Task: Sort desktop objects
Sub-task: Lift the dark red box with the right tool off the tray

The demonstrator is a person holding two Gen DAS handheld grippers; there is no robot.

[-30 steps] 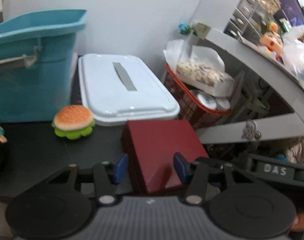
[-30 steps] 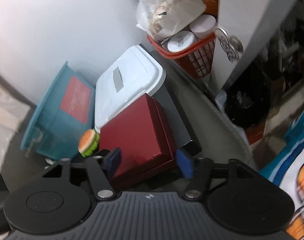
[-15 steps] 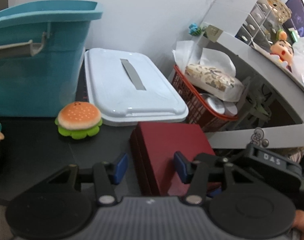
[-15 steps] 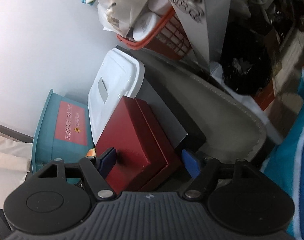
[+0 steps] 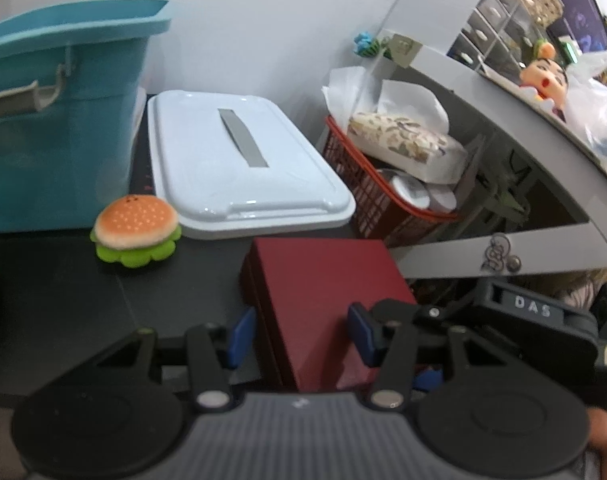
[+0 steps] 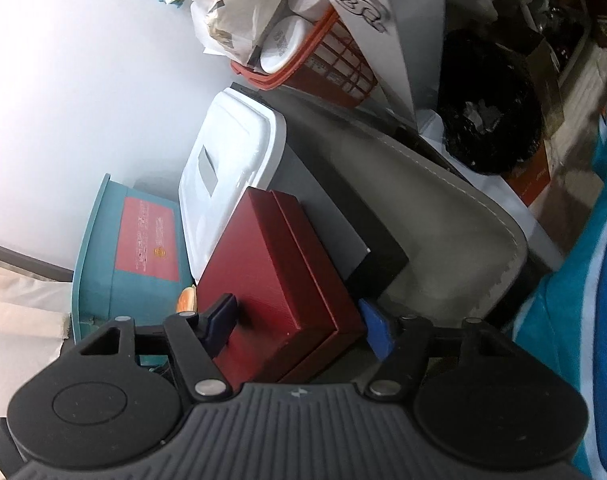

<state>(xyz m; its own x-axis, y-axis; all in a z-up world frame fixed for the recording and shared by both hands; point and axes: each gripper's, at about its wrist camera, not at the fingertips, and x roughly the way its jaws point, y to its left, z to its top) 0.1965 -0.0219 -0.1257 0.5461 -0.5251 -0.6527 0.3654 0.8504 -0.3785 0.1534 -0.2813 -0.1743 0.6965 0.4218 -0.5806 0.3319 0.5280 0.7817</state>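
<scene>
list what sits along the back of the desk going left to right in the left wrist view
teal bin → burger toy → white lidded box → red mesh basket

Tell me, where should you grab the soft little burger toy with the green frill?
Probably from above, pinching the round orange bun top of the burger toy across its middle. It sits flat and upright on the black desk, apart from the white lidded box; the floppy green frill gives little to hold.
</scene>
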